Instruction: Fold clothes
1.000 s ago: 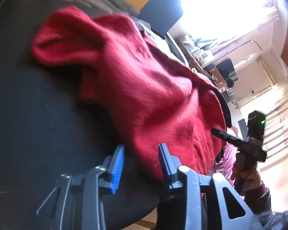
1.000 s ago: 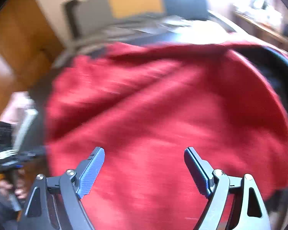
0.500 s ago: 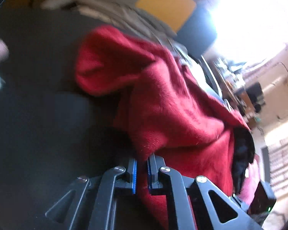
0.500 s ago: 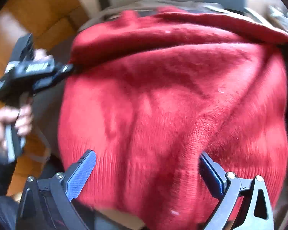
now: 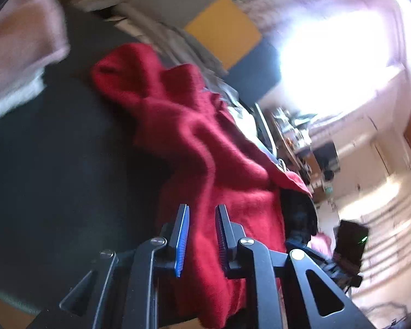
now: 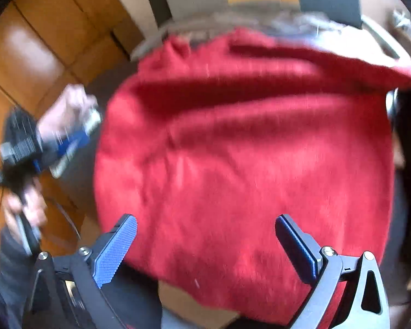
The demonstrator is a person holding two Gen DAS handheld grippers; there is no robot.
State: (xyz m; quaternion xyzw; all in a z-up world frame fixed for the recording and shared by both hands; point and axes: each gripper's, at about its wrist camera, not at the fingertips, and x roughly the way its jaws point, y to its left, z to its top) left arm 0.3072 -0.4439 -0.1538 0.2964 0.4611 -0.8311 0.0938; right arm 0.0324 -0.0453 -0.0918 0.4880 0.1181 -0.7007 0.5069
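Two tools over a red sweater (image 6: pixel 246 150) on a dark surface (image 5: pixel 54 164): left (image 5: pixel 202 240) opening, right (image 6: pixel 205 244) wide.

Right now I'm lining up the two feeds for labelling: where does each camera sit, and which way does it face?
Left wrist: on the left tool, looking down along its opening fingers at the red sweater on the dark surface; the other tool shows at lower right.
Right wrist: on the right tool, wide open, looking down over the sweater's near hem; the hand gripping the left tool shows at far left, blurred.
Shared: the sweater, and each other's tool.
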